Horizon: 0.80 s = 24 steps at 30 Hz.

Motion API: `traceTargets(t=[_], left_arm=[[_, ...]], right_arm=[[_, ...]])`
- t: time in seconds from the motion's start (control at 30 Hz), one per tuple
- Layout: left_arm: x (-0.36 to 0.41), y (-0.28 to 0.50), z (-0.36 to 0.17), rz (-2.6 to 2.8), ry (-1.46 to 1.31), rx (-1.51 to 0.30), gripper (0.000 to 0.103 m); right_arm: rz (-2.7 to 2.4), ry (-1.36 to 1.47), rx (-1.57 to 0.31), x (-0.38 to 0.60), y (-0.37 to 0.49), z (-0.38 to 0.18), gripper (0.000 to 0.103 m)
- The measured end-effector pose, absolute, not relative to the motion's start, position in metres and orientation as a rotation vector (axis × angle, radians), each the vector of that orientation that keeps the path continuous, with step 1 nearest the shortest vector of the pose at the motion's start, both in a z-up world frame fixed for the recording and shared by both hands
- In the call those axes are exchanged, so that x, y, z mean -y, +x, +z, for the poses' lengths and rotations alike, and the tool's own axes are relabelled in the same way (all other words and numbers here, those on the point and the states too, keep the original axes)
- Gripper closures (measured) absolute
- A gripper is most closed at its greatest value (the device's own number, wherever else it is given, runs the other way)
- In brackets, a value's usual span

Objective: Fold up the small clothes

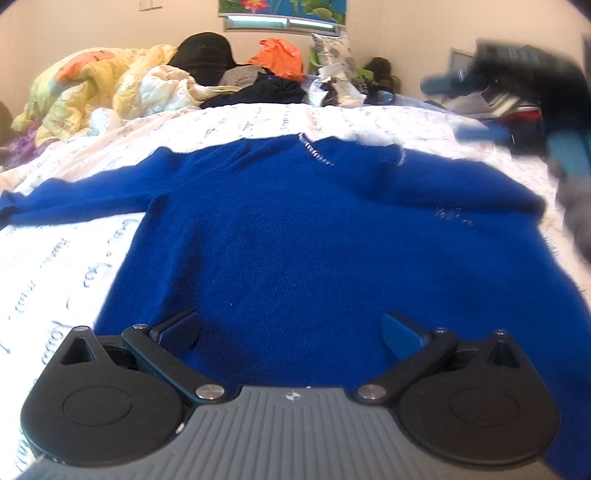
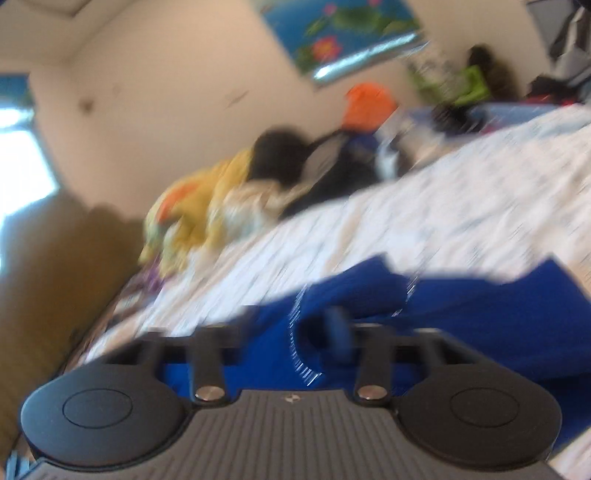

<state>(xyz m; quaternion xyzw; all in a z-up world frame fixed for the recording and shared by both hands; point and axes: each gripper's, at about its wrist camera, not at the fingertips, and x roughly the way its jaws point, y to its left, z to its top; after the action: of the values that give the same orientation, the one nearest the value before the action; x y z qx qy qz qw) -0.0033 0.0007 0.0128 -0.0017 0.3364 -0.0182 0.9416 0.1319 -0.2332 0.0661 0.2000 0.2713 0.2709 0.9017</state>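
Directly ahead of my left hand-held gripper (image 1: pixel 291 334), a blue sweater (image 1: pixel 314 240) lies spread flat on the bed (image 1: pixel 66 266), hem toward the fingers and neckline at the far end. Both fingers (image 1: pixel 181 330) stand wide apart over the hem, nothing held between them. One sleeve reaches out to the gripper's left across the white, script-printed bedsheet; the other, on the right, lies folded in over the chest. My right hand-held gripper (image 1: pixel 535 85) appears as a blurred dark shape at the upper right, beyond the sweater's shoulder.

From the right wrist, heavily motion-blurred, the sweater (image 2: pixel 461 317) is bunched just in front of my right hand-held gripper (image 2: pixel 314 339), its zip trim curling between the arms. One blue pad is visible against the cloth; I cannot tell whether this gripper is closed on fabric or open.

Beyond the sweater, a heap of clothes (image 1: pixel 258 77) and a yellow quilt (image 1: pixel 85 85) lie along the far side of the bed, under a flower-print blind (image 1: pixel 284 7).
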Motion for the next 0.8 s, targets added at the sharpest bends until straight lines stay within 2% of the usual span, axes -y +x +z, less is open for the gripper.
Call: traceTargets(t=[0.17, 0.33, 0.43, 0.5, 0.57, 0.63, 0.67, 0.77, 0.8], left_arm=[[-0.019, 0.012, 0.061, -0.073, -0.139, -0.542, 0.000], [-0.010, 0.105, 0.067, -0.089, -0.265, -0.630, 0.003], [0.028, 0.154, 0.058, -0.049, -0.135, -0.709, 0.007], [0.056, 0.174, 0.048, -0.042, -0.024, -0.739, 0.015], [0.073, 0.186, 0.039, -0.037, 0.063, -0.748, 0.017], [0.083, 0.193, 0.028, -0.013, 0.129, -0.771, 0.045], [0.082, 0.196, 0.024, 0.010, 0.142, -0.794, 0.070], [0.061, 0.191, 0.035, 0.025, 0.074, -0.761, 0.091], [0.053, 0.186, 0.045, 0.031, 0.055, -0.723, 0.091]], right_arm=[[0.431, 0.585, -0.511, 0.277, 0.076, 0.045, 0.025], [0.352, 0.382, -0.531, 0.263, 0.042, 0.019, 0.024], [0.335, 0.274, -0.525, 0.247, 0.031, 0.009, 0.024], [0.350, 0.249, -0.533, 0.240, 0.029, 0.009, 0.024], [0.350, 0.233, -0.552, 0.236, 0.030, 0.008, 0.025], [0.356, 0.249, -0.572, 0.238, 0.032, 0.005, 0.025], [0.360, 0.265, -0.576, 0.239, 0.033, 0.003, 0.025], [0.367, 0.310, -0.581, 0.245, 0.034, 0.002, 0.025], [0.369, 0.323, -0.581, 0.247, 0.034, 0.001, 0.025]])
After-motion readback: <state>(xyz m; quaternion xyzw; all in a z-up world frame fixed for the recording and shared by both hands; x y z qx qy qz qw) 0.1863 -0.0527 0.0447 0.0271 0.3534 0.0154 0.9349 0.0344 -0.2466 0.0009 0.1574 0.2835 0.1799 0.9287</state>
